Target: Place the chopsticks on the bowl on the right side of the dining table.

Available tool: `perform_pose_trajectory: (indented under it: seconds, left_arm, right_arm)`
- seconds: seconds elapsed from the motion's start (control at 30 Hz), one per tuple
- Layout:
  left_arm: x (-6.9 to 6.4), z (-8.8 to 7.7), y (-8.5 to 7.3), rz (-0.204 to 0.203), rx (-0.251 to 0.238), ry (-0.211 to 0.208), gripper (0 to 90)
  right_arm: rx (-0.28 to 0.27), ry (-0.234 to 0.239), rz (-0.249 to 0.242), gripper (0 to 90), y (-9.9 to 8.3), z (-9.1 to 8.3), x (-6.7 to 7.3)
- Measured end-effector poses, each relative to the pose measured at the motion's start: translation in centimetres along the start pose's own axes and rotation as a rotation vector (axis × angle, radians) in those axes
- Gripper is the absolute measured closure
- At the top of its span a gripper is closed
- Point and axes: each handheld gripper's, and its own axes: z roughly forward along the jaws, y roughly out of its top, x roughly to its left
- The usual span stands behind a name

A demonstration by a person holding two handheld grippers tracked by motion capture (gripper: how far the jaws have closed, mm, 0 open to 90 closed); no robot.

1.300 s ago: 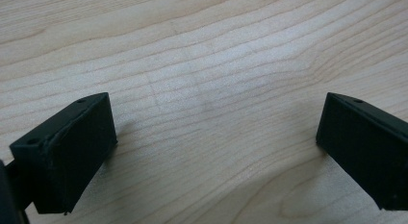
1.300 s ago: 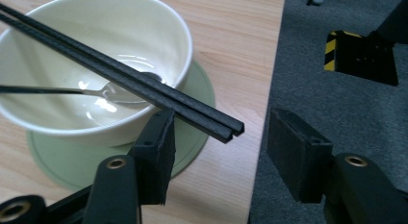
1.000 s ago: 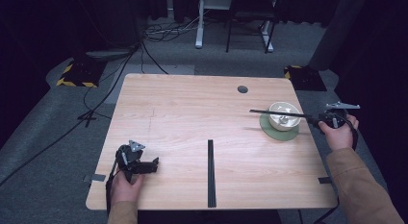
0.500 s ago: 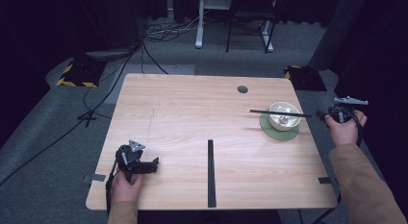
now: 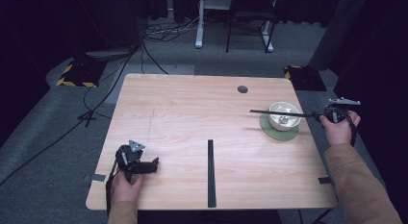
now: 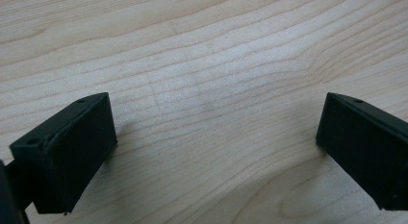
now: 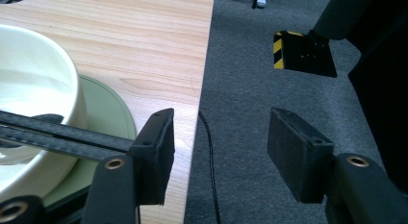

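The long, thin black stick (image 5: 281,113) lies across the cream ceramic bowl (image 5: 284,115). It looks light, stiff and slippery; grip near its outer end. Both the right gripper (image 7: 219,147) beside the bowl and the left gripper (image 6: 211,147), well apart from it, gape wide and empty.

Right claw (image 7: 219,152) jaws apart, cream bowl (image 7: 33,104) on green plate (image 7: 108,123), table edge (image 7: 192,65)

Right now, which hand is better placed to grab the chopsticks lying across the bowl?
Right. The right tool hovers open beside the bowl, at the chopsticks' end; the left tool rests across the table, near its front left corner.
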Motion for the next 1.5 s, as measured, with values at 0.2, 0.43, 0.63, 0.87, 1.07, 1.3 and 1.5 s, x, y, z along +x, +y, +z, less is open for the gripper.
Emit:
perform_pose_trajectory:
  seconds: [0.2, 0.43, 0.63, 0.87, 1.07, 1.3, 1.5]
  left_arm:
    - [0.0, 0.0, 0.0, 0.0, 0.0, 0.0, 0.5]
    - [0.0, 0.0, 0.0, 0.0, 0.0, 0.0, 0.5]
    - [0.0, 0.0, 0.0, 0.0, 0.0, -0.001, 0.5]
    - [0.0, 0.0, 0.0, 0.0, 0.0, -0.003, 0.5]
    - [0.0, 0.0, 0.0, -0.001, 0.0, -0.003, 0.5]
    - [0.0, 0.0, 0.0, -0.001, 0.001, -0.005, 0.5]
    - [0.0, 0.0, 0.0, -0.001, 0.001, -0.006, 0.5]
  right_arm:
    - [-0.002, 0.005, -0.009, 43.6, 0.0, 0.1, 0.2]
    - [-0.022, 0.006, 0.004, 43.1, 0.1, -0.5, 0.2]
    - [-0.064, 0.038, -0.013, 43.0, -0.3, -2.5, 0.3]
    - [-0.128, 0.144, -0.023, 40.3, 0.0, -6.1, 1.1]
    - [-0.16, 0.253, -0.084, 38.3, 0.7, -9.7, 2.9]
    - [-0.178, 0.383, -0.118, 37.1, 0.9, -12.5, 5.5]
    - [-0.174, 0.466, -0.139, 36.0, 0.6, -13.7, 7.8]
